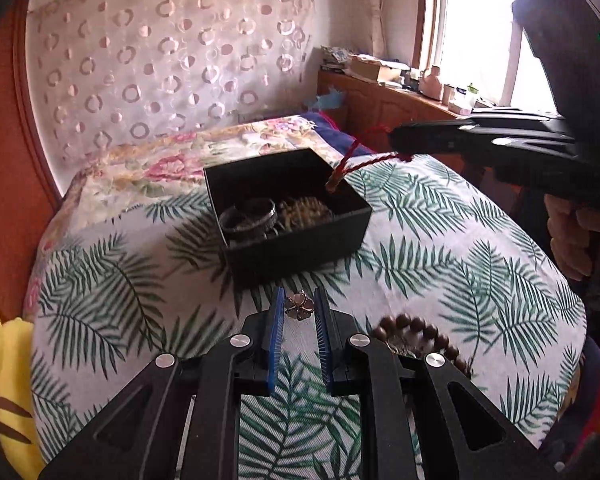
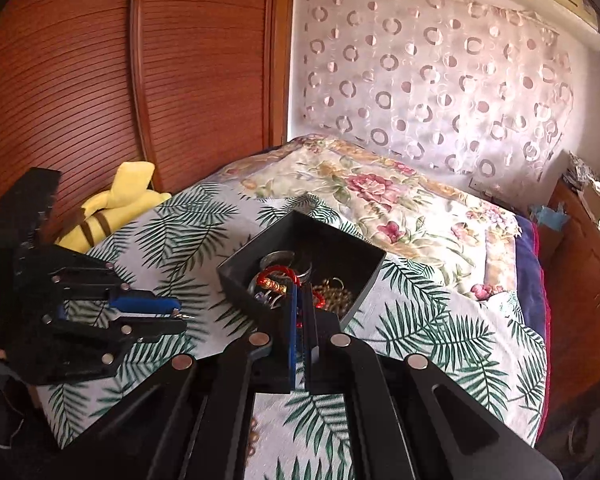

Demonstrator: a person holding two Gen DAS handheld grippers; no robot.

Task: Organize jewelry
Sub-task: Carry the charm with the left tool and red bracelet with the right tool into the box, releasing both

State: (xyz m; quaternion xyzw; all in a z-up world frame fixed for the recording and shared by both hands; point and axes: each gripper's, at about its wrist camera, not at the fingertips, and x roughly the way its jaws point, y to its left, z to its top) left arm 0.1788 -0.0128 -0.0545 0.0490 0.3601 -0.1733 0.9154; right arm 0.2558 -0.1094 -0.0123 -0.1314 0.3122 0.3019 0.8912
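A small flower-shaped clip [image 1: 299,305] is pinched between the blue pads of the left tongs [image 1: 299,312], near the tips, so it can be carried without slipping. The clip is held up over the leaf-print bedcover [image 1: 440,248], just in front of the black box [image 1: 296,236]. A red cord bracelet [image 1: 350,162] is gripped by the closed right tongs [image 2: 300,304] and hangs above the open box, probably so it can be dropped inside.

One box is seen. Inside it, one silver bangle [image 1: 249,216] and one pile of gold chain [image 1: 306,210] can be counted; more may be hidden. One brown bead bracelet [image 1: 420,336] is left on the bedcover beside the left tongs. One yellow soft toy [image 2: 116,204] is lying by the wooden wardrobe [image 2: 100,60].
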